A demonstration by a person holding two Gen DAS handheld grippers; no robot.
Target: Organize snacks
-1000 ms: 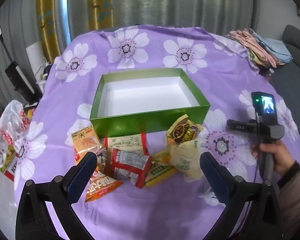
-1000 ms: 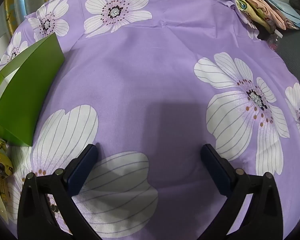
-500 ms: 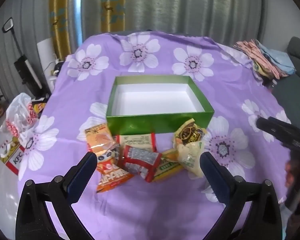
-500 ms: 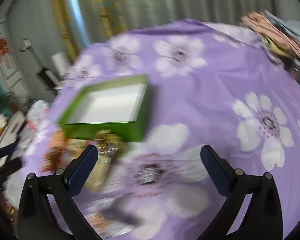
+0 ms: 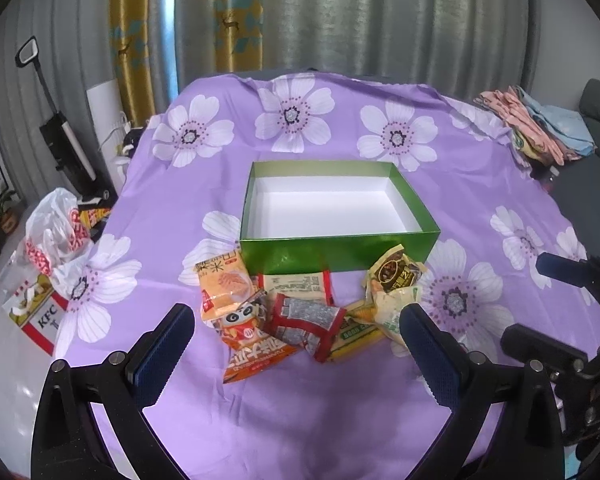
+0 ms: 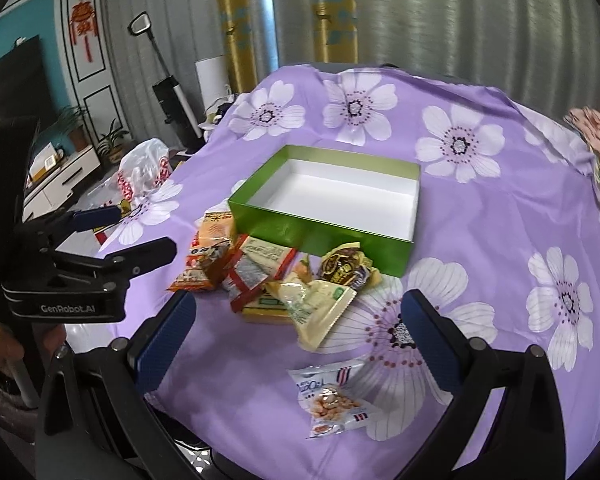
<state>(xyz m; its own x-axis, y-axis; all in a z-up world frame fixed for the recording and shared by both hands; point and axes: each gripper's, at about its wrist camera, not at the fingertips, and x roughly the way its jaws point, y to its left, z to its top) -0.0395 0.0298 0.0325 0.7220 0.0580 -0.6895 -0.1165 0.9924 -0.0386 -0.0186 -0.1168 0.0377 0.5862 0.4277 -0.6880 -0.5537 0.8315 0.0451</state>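
The right gripper (image 6: 296, 340) is now looking across the whole work area instead of down at bare purple cloth, as it was a second ago, when only a corner of the green box edged its view. Its jaws are standing spread wide with nothing between them. Directly ahead of it the snack pile (image 6: 268, 276) is lying against the near wall of the green box (image 6: 320, 236), whose white inside is holding nothing, so no packet has been sorted yet. Nearest of all, just below the gap between the right fingers, a clear peanut packet (image 6: 334, 398) is lying apart from the heap; it looks like the easiest first pick, though its print is too small to read for certain.

The left gripper (image 5: 296, 350) is hovering spread and empty too, with the red-and-silver packet (image 5: 308, 322) and the orange panda packet (image 5: 244, 332) just beyond its fingertips and the box farther ahead. Compared with a second ago, its view is sitting higher and farther back, taking in more of the flowered tablecloth (image 5: 340, 412), and off to its right side the other tool is showing only as dark fingers, no longer as an upright handle in a hand.
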